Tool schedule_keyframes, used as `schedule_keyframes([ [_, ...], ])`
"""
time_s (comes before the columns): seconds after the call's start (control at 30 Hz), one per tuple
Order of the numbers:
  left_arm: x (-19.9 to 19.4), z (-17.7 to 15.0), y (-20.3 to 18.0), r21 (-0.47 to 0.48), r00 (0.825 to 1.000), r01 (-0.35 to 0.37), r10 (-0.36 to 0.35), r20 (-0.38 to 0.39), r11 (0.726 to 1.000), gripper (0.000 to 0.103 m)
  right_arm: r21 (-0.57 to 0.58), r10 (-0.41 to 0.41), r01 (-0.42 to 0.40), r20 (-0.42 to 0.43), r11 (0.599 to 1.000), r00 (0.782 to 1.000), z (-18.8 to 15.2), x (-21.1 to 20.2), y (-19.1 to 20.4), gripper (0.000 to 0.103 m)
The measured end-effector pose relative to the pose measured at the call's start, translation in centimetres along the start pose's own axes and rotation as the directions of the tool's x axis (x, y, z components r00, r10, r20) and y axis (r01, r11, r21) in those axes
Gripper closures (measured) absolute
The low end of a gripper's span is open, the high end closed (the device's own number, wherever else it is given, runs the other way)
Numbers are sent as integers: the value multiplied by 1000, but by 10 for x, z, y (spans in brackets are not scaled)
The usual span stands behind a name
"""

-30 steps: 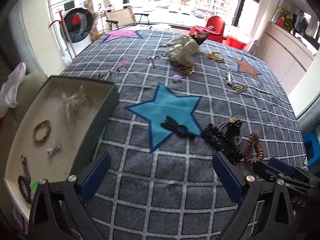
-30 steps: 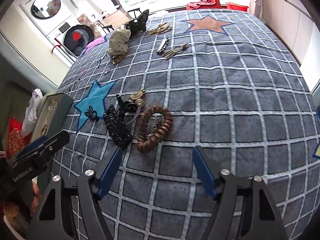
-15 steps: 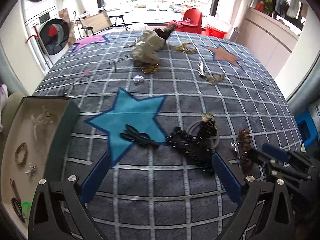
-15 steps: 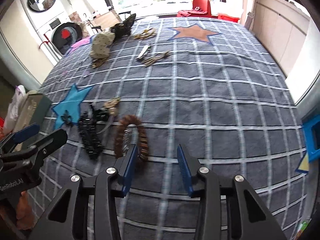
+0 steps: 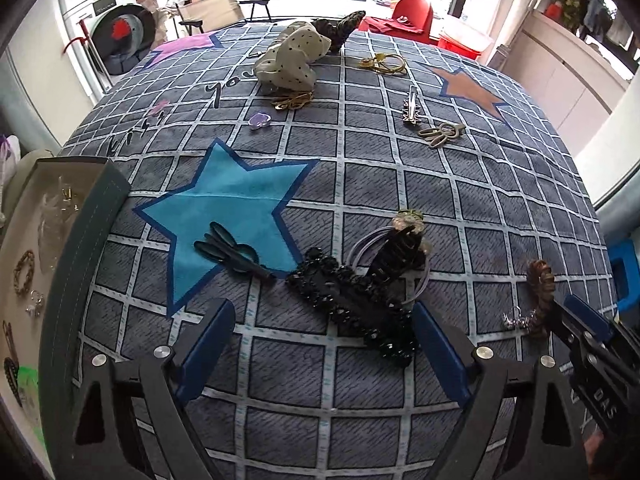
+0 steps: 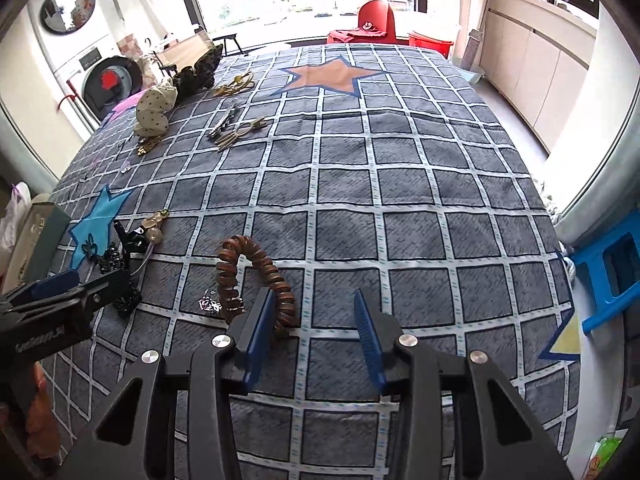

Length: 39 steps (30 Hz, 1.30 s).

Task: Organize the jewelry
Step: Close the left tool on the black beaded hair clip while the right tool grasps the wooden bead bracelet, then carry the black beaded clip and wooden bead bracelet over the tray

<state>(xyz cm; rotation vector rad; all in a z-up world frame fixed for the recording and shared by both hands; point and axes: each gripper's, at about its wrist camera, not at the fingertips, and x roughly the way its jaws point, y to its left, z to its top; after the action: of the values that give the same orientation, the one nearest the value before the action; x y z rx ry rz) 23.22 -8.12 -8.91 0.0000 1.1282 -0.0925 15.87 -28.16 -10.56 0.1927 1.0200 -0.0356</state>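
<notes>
The left gripper [image 5: 320,344] hung over the checked bedspread [image 5: 460,208] with its jaws wide apart. They had just been closing a little, with nothing pressed between them. A black beaded hair clip [image 5: 352,300] lay just in front, close to the right finger. A dark bow clip [image 5: 232,252] sat on the blue star [image 5: 236,212] to the left. Far left was the jewelry box [image 5: 80,248] with a braided bracelet [image 5: 23,271] inside.

The right gripper [image 6: 310,330] had its jaws partly apart. A brown beaded bracelet [image 6: 256,276] stood up on edge, touching the left finger. I could not tell if it was squeezed.
</notes>
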Motion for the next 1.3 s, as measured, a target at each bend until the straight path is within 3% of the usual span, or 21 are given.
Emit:
schedule_keyframes([
  [0.1,1,1,-6,-10,1000,-26,26,4,1000,18,14,30,-30,-1,999,1000,-2,-2,-6,58],
  [0.13,3,1,-7,-10,1000,-31,31,-2,999,31,19,39,-39,-1,999,999,-2,-3,-7,58],
  [0.2,2,0,-10,-5,999,-42,42,0,999,35,30,59,-59,-3,998,998,-4,-5,-10,58],
  [0.27,-1,-1,-11,3,999,-41,41,12,999,51,40,78,-78,-2,996,997,-4,-6,-12,58],
  [0.33,-5,-4,-9,9,999,-37,36,21,999,59,47,102,-102,-3,994,995,-4,-8,-15,54],
  [0.4,-6,-6,-6,10,999,-25,25,30,1000,60,50,127,-127,2,991,992,-4,-12,-16,42],
  [0.47,-8,-10,-2,11,999,-9,8,43,1000,60,45,149,-150,17,988,989,-2,-16,-15,39],
  [0.7,-20,-25,11,27,995,69,-71,77,997,60,3,183,-183,21,983,983,5,-13,3,38],
  [0.97,-30,-35,17,53,991,86,-91,96,995,60,8,185,-185,-1,983,983,12,3,20,39],
  [1.03,-33,-36,17,58,991,86,-91,102,995,60,4,166,-166,-8,986,986,12,7,22,52],
  [1.07,-35,-37,17,62,990,85,-92,106,994,60,8,162,-161,-11,987,987,12,8,22,67],
  [1.13,-38,-38,18,62,989,91,-97,110,994,60,33,176,-176,6,984,984,11,5,17,76],
  [1.17,-40,-39,19,63,989,93,-100,112,994,60,46,184,-185,14,982,983,11,3,14,89],
  [1.3,-48,-43,21,70,986,100,-108,125,993,60,101,218,-222,51,970,975,9,-11,-1,91],
])
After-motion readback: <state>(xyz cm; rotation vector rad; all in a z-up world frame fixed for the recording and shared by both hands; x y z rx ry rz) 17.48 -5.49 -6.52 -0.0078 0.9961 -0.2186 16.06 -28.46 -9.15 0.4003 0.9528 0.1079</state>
